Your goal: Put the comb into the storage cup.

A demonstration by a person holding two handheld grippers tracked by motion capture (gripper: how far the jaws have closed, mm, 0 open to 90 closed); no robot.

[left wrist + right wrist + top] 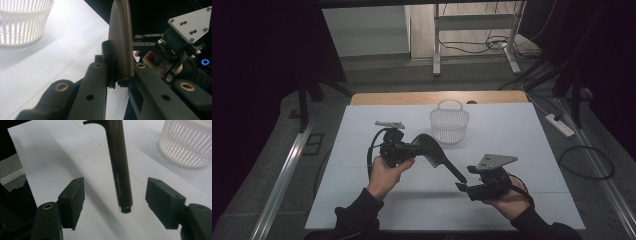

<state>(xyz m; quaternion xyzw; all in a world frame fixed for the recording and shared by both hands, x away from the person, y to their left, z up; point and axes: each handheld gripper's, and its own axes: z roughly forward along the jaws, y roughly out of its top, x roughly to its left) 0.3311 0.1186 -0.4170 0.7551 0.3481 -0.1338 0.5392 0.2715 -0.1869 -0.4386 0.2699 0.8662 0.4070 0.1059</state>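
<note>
White sheeting is covering the table (362, 200), and a white basket (449, 125) is standing near its far edge, about midway along. Over the middle of the sheet a black hairbrush (434, 152) is hanging in the air, its handle slanting down toward the near right corner. On the person's left, the left gripper (409, 150) is clamping the brush by its head, jaws pressed on both faces. Lower right, the right gripper (115, 205) is standing with its jaws spread on either side of the handle tip, pads clear of it. By my reading, a handover between tongs is ending, the left one now bearing the brush alone. Next, it probably needs carrying toward the basket while the right backs straight off
</note>
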